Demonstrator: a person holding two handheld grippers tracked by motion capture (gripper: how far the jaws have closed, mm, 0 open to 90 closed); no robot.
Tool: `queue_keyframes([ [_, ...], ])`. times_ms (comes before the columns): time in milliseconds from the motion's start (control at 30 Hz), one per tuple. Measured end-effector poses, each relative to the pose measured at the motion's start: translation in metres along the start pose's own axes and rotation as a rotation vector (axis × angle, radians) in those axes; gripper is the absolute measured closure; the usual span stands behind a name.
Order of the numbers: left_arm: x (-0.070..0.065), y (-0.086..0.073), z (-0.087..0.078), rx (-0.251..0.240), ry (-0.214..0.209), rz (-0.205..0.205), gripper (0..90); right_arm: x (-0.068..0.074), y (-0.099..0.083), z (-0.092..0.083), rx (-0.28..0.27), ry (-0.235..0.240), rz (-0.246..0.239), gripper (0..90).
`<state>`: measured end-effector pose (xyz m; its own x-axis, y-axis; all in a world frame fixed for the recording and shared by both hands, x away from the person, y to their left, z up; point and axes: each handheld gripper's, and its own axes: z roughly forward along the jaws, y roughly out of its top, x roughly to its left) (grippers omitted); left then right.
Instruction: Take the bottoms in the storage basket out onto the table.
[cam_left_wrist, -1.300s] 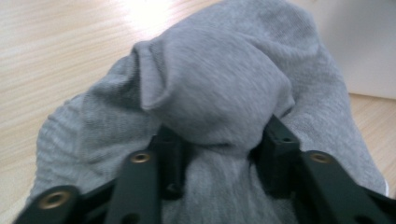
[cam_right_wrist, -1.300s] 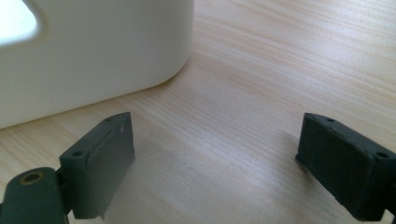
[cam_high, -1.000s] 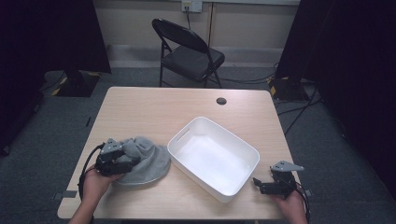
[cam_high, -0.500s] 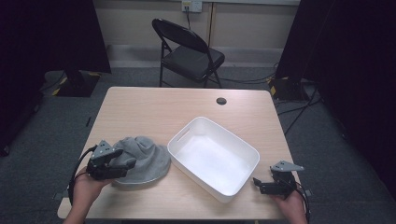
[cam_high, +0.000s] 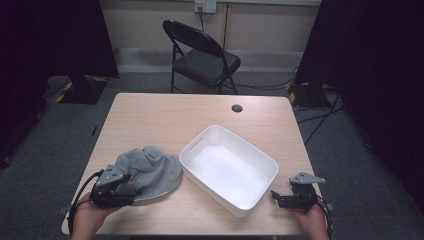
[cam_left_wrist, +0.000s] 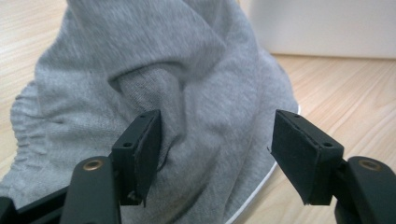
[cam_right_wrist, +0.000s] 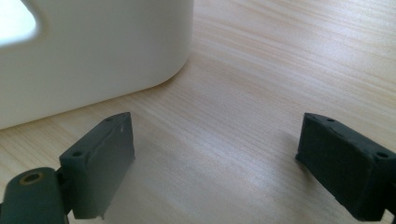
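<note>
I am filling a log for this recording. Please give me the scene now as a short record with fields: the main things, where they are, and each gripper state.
cloth: grey cloth, crumpled, on the table, left of the bin
bin: white plastic bin, empty, at the table's middle-right
left gripper: left gripper, open, pointing at the cloth, not pressing it
right gripper: right gripper, open, low over bare wood near the bin's corner
background: folding chair behind the table
</note>
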<state>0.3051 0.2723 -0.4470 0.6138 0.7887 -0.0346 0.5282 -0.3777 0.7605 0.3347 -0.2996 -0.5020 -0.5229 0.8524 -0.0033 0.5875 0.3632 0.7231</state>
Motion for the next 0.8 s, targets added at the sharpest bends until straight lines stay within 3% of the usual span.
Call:
queue_keyframes([
  [333,-0.002,-0.012,0.025,0.044,0.023,0.064,27.0,0.0,0.0,0.0,0.001,-0.001,0.002,10.3],
  [600,0.004,-0.009,0.039,0.036,0.047,0.054,27.2,0.0,0.0,0.0,0.0,-0.004,0.004,10.3],
  [800,0.014,0.002,0.055,0.01,0.079,0.016,27.2,0.0,0.0,0.0,0.0,-0.004,0.004,10.3],
])
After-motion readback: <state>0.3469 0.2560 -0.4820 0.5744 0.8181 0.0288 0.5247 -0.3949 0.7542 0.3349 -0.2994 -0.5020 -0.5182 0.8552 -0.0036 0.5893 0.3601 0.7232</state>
